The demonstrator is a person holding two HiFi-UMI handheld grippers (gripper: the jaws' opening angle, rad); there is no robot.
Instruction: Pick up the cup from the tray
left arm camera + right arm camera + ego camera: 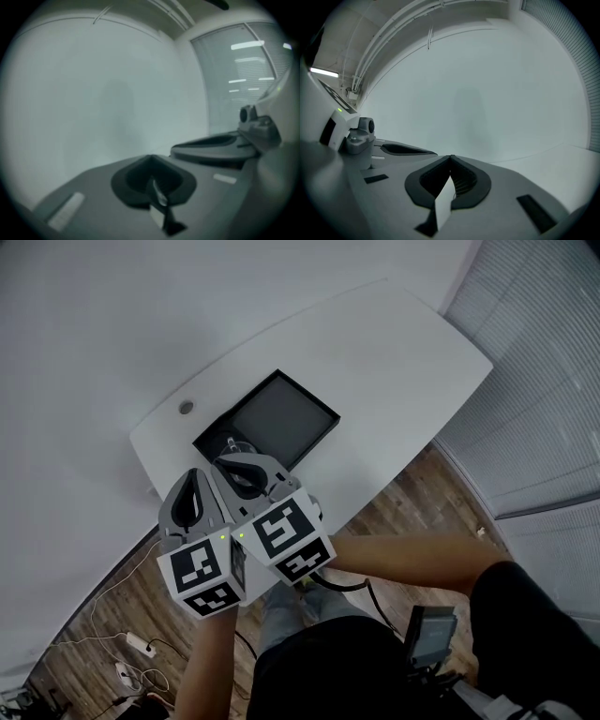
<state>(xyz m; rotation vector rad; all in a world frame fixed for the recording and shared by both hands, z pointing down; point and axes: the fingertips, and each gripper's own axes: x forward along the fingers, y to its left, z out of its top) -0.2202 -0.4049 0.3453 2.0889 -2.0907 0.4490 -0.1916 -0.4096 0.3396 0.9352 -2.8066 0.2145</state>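
A white desk runs across the head view from 8 o'clock to 2 o'clock, and a black tray lies near its middle with a dark flat bed. At the tray's 7 o'clock corner a small round rim shows, which appears to be the cup; most of it is hidden, so whether it stands upright cannot be told. The right hand-held gripper hangs just at 6 o'clock of that corner, pointing toward 11 o'clock, its jaws closed together with nothing between them. The left hand-held gripper sits right beside it at 8 o'clock, close alongside, and its own view shows its jaws meeting at the tip, also empty. Both gripper views look out over pale wall rather than the tray. A round grommet sits in the desk at 10 o'clock of the tray. A power strip lies on the wooden floor at 7 o'clock.
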